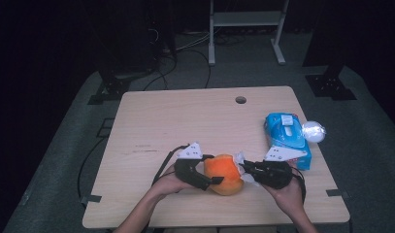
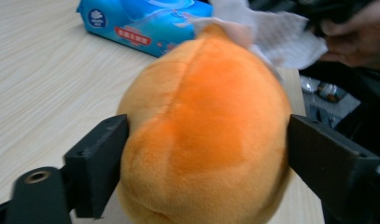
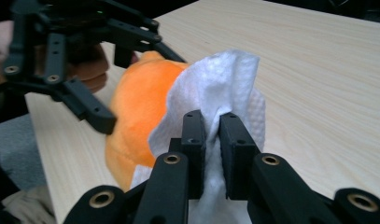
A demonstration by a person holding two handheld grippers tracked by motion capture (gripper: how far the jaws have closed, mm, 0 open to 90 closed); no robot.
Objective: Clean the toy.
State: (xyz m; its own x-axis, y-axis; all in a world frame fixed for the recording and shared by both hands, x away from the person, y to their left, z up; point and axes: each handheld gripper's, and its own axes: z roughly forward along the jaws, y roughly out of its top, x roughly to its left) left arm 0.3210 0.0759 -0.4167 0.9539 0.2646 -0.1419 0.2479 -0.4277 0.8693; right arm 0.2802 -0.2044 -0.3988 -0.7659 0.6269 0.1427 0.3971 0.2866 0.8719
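Note:
An orange plush toy (image 1: 224, 174) lies near the table's front edge. My left gripper (image 1: 214, 169) reaches in from the left and is shut on the toy. In the left gripper view its two black jaws press on either side of the plush (image 2: 206, 130). My right gripper (image 3: 212, 135) is shut on a white tissue (image 3: 220, 79), which is draped against the right end of the plush (image 3: 141, 102). From above, the right gripper (image 1: 244, 168) points left at the toy, with the tissue (image 1: 240, 158) bunched between them.
A blue pack of wipes (image 1: 287, 138) lies at the table's right edge, just behind the right hand. A shiny white crumpled ball (image 1: 313, 131) sits beside it. The wooden table (image 1: 185, 116) has a cable hole (image 1: 240, 100) at the back.

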